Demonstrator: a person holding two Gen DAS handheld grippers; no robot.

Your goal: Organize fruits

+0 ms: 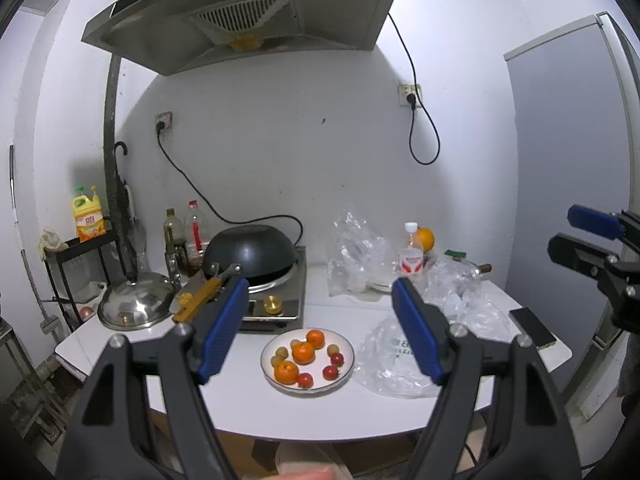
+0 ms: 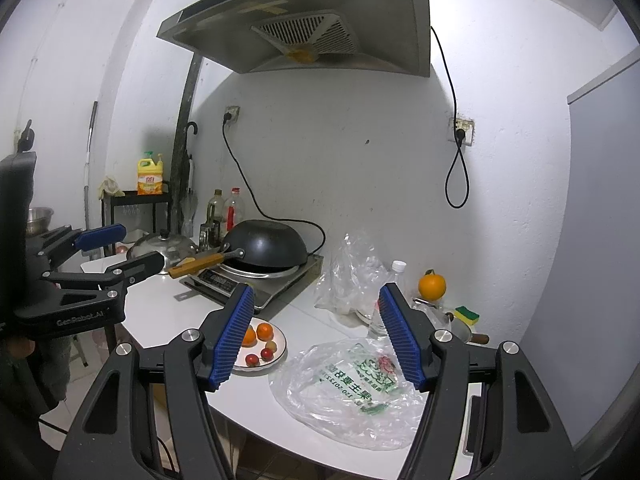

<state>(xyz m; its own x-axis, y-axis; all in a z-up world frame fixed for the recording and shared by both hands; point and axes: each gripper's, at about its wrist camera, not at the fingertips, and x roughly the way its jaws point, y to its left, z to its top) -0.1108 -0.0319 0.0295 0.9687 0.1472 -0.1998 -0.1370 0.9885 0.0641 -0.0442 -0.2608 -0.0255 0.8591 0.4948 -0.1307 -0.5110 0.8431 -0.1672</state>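
two claws, both mine, hang above the near edge of the white surface (image 1: 248,412) with nothing in them. my left claw (image 1: 316,330) is spread wide, its blue pads (image 1: 222,332) apart, and between them from its own camera i see the white plate (image 1: 347,364) of fruit. my right claw (image 2: 316,336) is spread too, pads empty, hovering just above a crumpled clear plastic bag (image 2: 344,396) with green print that lies flat on the surface to the right of the plate. on the plate sit three small oranges (image 1: 303,352), a few red cherry tomatoes (image 1: 330,372) and some pale round fruits (image 1: 281,353) i cannot name. behind the plate stands an induction cooker (image 1: 276,304) with a black wok (image 1: 252,254) upside down on it, a steel lid (image 1: 134,300) to its left. further right are another clear bag (image 1: 352,252), a water bottle (image 1: 411,256) and one larger orange (image 2: 432,286) near the wall, well apart from the plate.
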